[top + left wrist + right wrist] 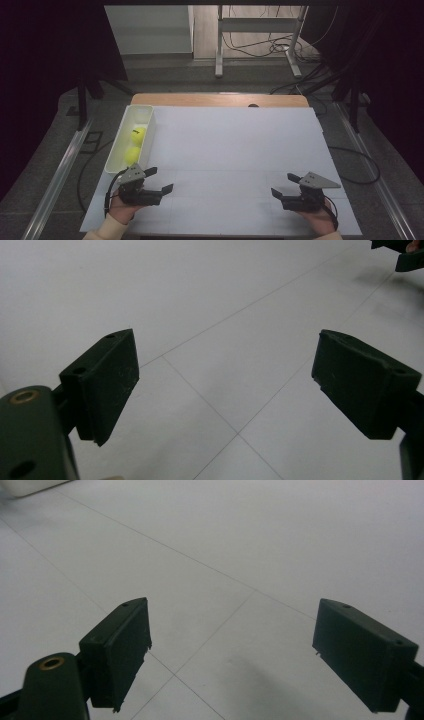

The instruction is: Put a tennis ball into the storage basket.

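Two yellow tennis balls (136,144) lie in a long white tray (146,114) at the table's left edge. My left gripper (160,180) rests low over the white table sheet (235,145) just in front of the tray's near end, jaws wide apart and nothing between them. In the left gripper view its black pads (107,380) frame only bare white sheet. My right gripper (283,184) sits near the front right of the sheet, pointing left, also open and empty. Its own view shows pads (122,645) spread over plain sheet.
A strip of wooden tabletop (220,99) shows beyond the sheet's far edge. Behind the table stand a metal frame's legs (219,60) and loose cables (270,47) on the floor. The other gripper's tip (400,252) peeks into the left gripper view's top right corner.
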`<state>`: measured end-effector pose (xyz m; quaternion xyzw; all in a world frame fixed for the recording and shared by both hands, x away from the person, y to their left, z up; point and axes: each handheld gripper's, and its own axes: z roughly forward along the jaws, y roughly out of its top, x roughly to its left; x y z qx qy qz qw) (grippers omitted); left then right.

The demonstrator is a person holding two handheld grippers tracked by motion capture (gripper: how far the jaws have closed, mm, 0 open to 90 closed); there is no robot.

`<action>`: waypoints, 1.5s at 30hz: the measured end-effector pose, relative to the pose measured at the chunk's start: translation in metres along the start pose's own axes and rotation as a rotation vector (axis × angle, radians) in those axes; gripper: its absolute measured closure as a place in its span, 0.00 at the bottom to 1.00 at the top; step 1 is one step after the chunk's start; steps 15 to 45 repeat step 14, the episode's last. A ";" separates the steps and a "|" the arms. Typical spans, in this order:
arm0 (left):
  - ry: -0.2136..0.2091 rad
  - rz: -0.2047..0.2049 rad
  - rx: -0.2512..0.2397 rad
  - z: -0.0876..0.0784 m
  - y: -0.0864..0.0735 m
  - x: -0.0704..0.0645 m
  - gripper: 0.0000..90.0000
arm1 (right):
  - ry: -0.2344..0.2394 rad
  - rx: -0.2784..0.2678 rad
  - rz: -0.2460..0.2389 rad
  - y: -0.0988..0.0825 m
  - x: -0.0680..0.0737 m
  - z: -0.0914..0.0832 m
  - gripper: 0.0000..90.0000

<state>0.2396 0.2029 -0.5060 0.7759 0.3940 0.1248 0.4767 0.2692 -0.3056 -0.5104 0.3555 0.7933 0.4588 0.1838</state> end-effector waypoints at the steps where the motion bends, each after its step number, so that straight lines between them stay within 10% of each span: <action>1: -0.001 0.000 0.002 0.001 0.000 0.001 0.14 | 0.001 0.001 -0.001 0.000 0.000 0.001 0.18; 45: -0.018 0.017 0.021 0.009 0.001 -0.003 0.14 | 0.001 0.011 -0.010 0.000 0.001 0.001 0.18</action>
